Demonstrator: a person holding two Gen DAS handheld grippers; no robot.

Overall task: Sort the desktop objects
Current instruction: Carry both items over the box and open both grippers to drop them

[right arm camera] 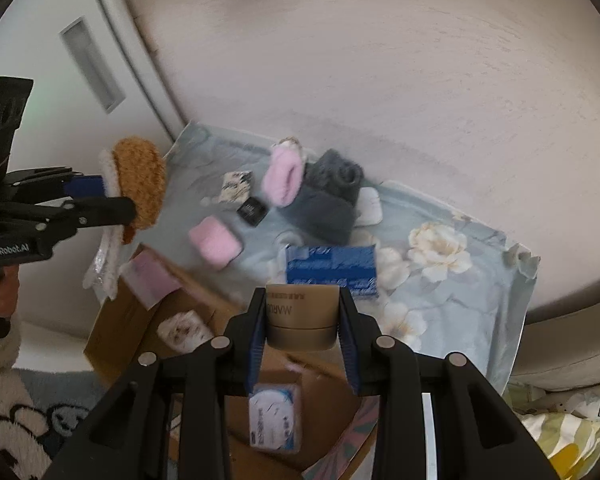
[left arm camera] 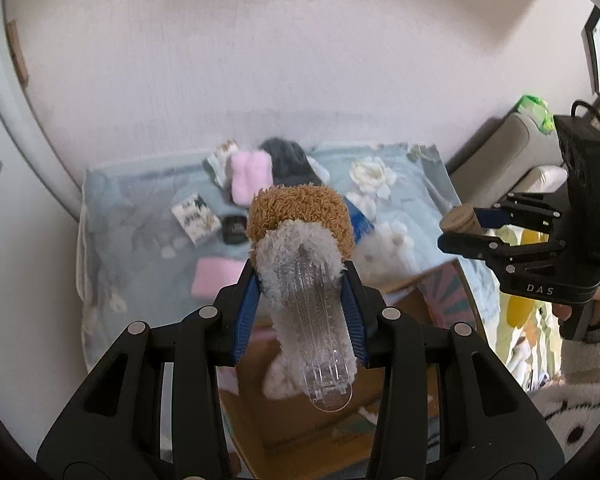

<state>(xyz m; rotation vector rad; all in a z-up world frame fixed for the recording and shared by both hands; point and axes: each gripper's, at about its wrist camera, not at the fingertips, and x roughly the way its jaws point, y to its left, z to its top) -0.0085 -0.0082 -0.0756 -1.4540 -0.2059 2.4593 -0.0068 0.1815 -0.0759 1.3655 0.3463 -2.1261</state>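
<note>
Both grippers loaded above cardboard box (right arm camera: 148,312)
Left gripper (left arm camera: 300,280) clamps fuzzy sock (left arm camera: 300,232), long axis along fingers; right gripper (right arm camera: 302,316) pinches tan jar (right arm camera: 302,316) — both pitched down.

Each fisheye camera sits on its own gripper, looking steeply down and forward along the fingers from close above. Both views share the floral-clothed counter (left arm camera: 416,184) against the wall and the cardboard box (right arm camera: 120,320) before it; each sees the other gripper sideways.

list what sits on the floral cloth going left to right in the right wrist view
pink pouch → small black case → pink fuzzy socks → dark grey knit hat → white flower print
</note>
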